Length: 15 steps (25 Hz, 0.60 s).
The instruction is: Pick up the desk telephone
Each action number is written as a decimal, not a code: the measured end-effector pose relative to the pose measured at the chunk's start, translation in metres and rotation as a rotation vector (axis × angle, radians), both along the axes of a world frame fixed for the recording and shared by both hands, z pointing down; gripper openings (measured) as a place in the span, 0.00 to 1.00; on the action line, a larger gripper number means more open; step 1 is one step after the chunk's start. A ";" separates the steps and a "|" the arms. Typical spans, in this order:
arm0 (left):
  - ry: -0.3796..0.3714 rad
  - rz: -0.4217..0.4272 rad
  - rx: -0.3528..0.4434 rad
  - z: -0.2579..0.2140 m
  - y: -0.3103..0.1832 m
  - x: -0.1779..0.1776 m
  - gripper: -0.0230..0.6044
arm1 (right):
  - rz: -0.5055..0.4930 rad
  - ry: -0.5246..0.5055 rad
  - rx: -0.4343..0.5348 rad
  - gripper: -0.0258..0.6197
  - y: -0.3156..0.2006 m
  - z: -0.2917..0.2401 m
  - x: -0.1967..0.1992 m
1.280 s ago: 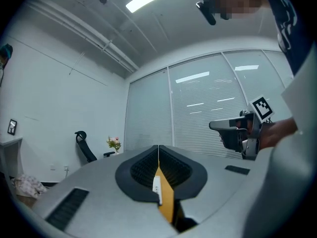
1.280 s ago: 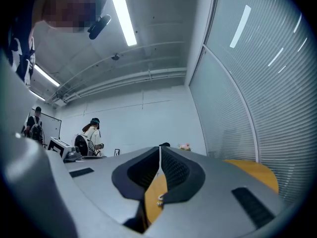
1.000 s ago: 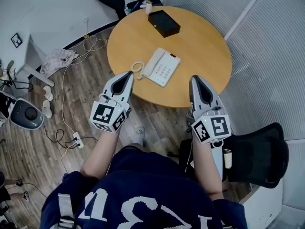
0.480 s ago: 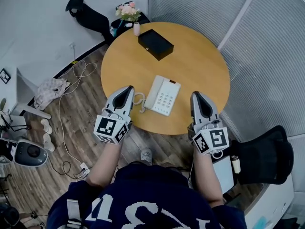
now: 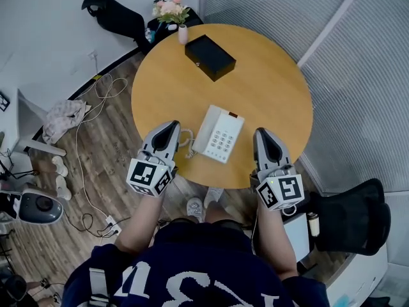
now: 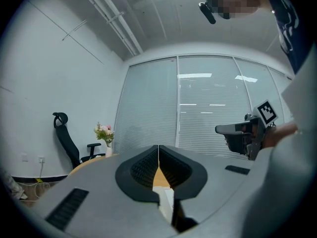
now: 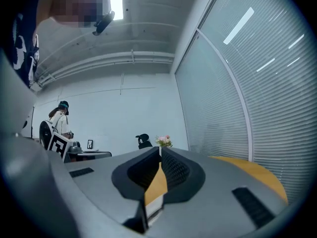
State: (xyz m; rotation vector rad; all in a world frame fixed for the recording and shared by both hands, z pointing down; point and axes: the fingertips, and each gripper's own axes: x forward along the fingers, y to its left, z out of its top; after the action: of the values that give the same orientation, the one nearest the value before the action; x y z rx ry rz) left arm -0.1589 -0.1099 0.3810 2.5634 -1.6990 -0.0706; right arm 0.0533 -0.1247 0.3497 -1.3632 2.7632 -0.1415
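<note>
**Flanking the desk telephone with both grippers closed**

*Head view.* The desk telephone (image 5: 218,133), white with its keypad facing up, lies on the round wooden table (image 5: 268,75), near the edge closest to the person. Its coiled cord (image 5: 185,139) loops off its left side. The left gripper (image 5: 171,125) sits over the table edge just beside the cord, apart from the telephone body. The right gripper (image 5: 262,133) sits at the table edge near the telephone's right side, with a strip of bare wood between them. Neither gripper touches the telephone. A black box (image 5: 210,57) lies farther across the table, well apart from the telephone, and a vase of flowers (image 5: 182,36) stands at the far rim. A black office chair (image 5: 112,15) stands by the wall beyond the table.

*Left gripper view.* The jaws meet tip to tip with nothing clamped between them. A sliver of tabletop shows through the gap behind the tips. Beyond them are the flowers, the office chair and a glass wall with blinds (image 6: 208,108). The right gripper shows at the right of the frame, pointing level.

*Right gripper view.* Here too the jaws are pressed together and empty. The tabletop curves away at the right, and the flowers and chair stand straight ahead. A person (image 7: 59,120) stands at the far wall on the left.
</note>
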 end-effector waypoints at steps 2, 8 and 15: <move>-0.007 -0.010 0.005 -0.002 -0.012 0.000 0.06 | -0.020 -0.005 0.008 0.09 -0.016 -0.001 -0.003; 0.001 -0.020 0.044 -0.018 -0.051 0.006 0.07 | -0.070 -0.034 0.044 0.09 -0.064 -0.019 -0.005; 0.027 -0.023 0.066 -0.020 -0.078 0.019 0.07 | -0.126 -0.053 0.065 0.09 -0.099 -0.023 0.002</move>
State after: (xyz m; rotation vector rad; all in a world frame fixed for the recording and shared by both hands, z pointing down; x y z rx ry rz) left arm -0.1400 -0.1880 0.3606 2.5766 -1.7463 -0.1648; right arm 0.0553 -0.2241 0.3266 -1.1540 2.7836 -0.0914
